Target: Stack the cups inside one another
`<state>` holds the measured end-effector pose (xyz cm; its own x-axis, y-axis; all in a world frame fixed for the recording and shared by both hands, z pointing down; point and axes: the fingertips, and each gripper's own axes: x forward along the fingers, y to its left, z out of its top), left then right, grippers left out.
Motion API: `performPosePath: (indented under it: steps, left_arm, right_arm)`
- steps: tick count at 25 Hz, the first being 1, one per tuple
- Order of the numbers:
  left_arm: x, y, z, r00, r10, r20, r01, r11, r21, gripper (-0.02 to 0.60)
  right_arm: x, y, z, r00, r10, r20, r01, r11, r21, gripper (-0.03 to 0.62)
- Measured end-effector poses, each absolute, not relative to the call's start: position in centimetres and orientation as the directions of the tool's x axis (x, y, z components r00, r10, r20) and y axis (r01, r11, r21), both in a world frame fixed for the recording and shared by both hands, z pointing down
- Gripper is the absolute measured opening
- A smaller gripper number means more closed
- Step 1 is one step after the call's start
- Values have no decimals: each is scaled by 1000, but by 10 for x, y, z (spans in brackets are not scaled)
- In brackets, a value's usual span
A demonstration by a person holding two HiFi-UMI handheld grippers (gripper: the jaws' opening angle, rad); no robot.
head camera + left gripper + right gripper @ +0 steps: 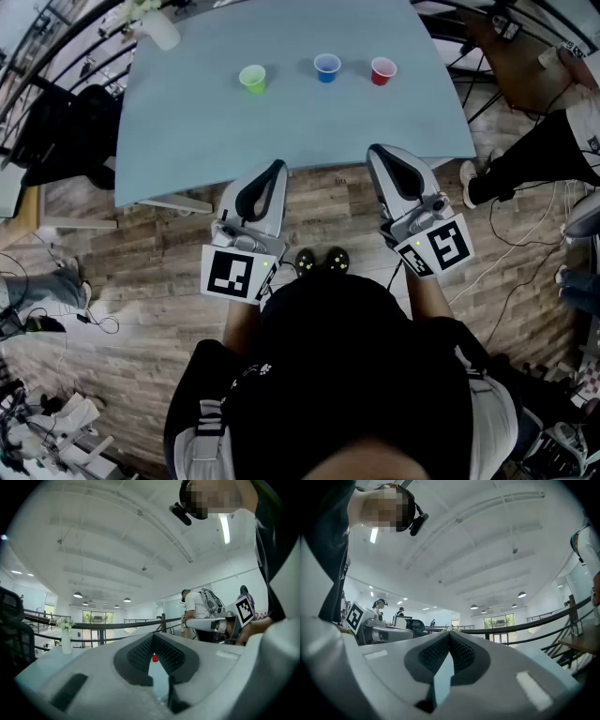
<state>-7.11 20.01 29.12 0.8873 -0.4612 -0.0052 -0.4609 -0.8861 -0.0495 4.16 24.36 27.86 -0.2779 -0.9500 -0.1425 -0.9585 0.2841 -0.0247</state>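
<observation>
Table [281,127] bears 3 cups [326,67] in head view; left gripper [153,635] and right gripper [449,633] views show closed jaws.

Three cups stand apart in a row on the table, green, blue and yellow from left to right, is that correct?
No: the rightmost is a red cup, not yellow; the head view shows it. The green cup, blue cup and it do stand apart in a row on the table.

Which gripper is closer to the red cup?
Right. The right gripper sits almost straight below the red cup in the head view. The left gripper is farther off to the left, nearer the green cup.
</observation>
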Motion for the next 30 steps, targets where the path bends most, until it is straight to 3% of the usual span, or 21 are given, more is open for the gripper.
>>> performPosePath:
  steps: [30]
  left_arm:
    - [-31,216,296,876,-482,15,-480,-875,-56,-8]
  right_arm:
    - [86,260,284,-289,-944,-156,-953,299,-41,5]
